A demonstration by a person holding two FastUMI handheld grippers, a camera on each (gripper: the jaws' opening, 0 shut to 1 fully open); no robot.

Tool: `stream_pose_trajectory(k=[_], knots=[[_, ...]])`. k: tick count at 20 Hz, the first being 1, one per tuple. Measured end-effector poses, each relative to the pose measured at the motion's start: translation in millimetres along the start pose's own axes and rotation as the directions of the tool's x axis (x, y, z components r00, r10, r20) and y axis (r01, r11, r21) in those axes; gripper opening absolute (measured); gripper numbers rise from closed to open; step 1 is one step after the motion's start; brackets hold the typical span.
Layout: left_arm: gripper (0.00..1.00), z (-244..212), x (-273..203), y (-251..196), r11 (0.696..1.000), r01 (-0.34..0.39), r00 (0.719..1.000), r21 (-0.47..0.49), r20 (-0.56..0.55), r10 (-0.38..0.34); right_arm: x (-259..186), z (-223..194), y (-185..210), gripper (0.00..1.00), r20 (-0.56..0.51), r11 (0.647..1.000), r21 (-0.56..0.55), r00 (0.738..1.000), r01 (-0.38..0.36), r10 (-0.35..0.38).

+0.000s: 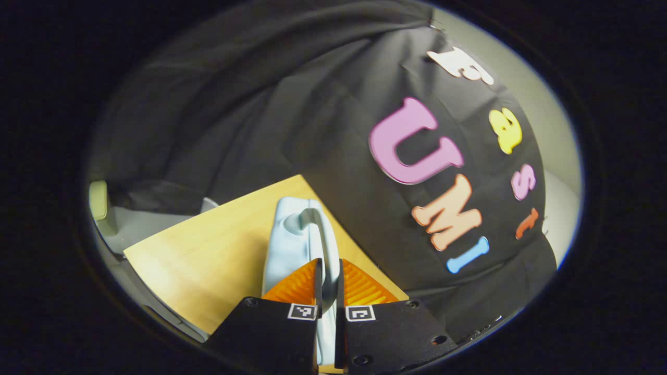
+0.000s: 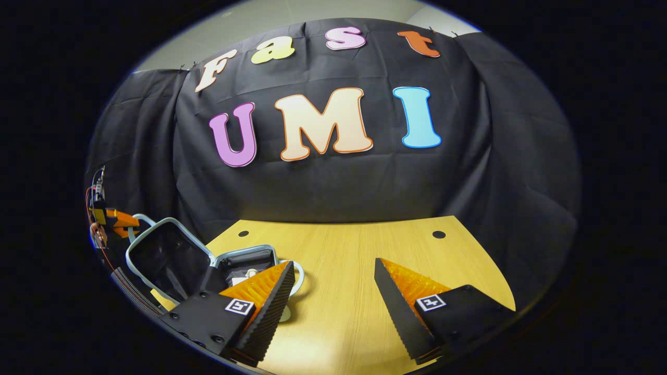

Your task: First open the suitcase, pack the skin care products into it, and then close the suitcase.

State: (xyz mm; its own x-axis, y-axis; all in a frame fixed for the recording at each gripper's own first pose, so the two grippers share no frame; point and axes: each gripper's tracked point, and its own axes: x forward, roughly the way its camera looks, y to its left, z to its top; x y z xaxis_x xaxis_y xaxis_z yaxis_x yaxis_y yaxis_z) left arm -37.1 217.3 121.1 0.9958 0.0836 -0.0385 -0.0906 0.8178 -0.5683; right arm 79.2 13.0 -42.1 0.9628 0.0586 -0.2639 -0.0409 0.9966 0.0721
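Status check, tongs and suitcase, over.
Left tongs shut on suitcase lid. Right tongs open over table. Suitcase open. Nothing blocking.

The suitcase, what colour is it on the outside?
Pale blue. The suitcase shows best in the left gripper view, with its lid edge clamped by the left gripper.

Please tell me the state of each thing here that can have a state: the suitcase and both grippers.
suitcase: open, lid raised, items inside
suitcase lid: held up at its edge
left gripper: shut on the lid edge
right gripper: open, empty, above the table
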Motion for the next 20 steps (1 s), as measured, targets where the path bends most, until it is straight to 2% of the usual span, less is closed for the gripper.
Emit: stream_pose_trajectory(k=[2,3,6,9,12,15,17,18,19,20], knots=[[0.06,-21,24,-48,0.996,0.066,0.997,0.068,-0.045,-0.063,-4,3,-16,0.97,0.012,1.0,-0.007,1.0,0.021,-0.021],[0.06,-34,37,-66,0.99,0.087,0.994,0.11,-0.071,-0.079,-6,5,-23,0.94,0.016,0.999,-0.007,0.999,0.032,-0.032],[0.06,-81,78,-114,0.962,0.154,0.981,0.227,-0.15,-0.122,-20,7,-49,0.97,0.02,0.997,0.009,0.997,0.076,-0.077],[0.06,-129,121,-141,0.94,0.199,0.964,0.278,-0.226,-0.138,-37,4,-84,0.97,0.02,0.99,0.036,0.99,0.139,-0.139],[0.06,-181,153,-151,0.935,0.226,0.935,0.272,-0.329,-0.131,-52,-2,-117,0.97,0.009,0.976,0.051,0.977,0.214,-0.215],[0.06,-235,187,-140,0.932,0.229,0.904,0.281,-0.418,-0.096,-64,-10,-138,0.97,-0.01,0.961,0.072,0.963,0.269,-0.269],[0.1,-268,205,-128,0.922,0.203,0.879,0.329,-0.476,-0.024,-69,-15,-147,0.97,-0.02,0.952,0.082,0.956,0.294,-0.293],[0.06,-284,213,-124,0.915,0.183,0.865,0.359,-0.501,0.024,-69,-16,-150,0.97,-0.024,0.948,0.088,0.952,0.306,-0.305],[0.1,-299,220,-113,0.905,0.157,0.845,0.396,-0.528,0.084,-71,-19,-152,0.97,-0.031,0.945,0.093,0.949,0.314,-0.313],[0.06,-309,224,-104,0.89,0.138,0.825,0.435,-0.547,0.14,-72,-22,-154,0.97,-0.037,0.941,0.096,0.946,0.324,-0.321]])
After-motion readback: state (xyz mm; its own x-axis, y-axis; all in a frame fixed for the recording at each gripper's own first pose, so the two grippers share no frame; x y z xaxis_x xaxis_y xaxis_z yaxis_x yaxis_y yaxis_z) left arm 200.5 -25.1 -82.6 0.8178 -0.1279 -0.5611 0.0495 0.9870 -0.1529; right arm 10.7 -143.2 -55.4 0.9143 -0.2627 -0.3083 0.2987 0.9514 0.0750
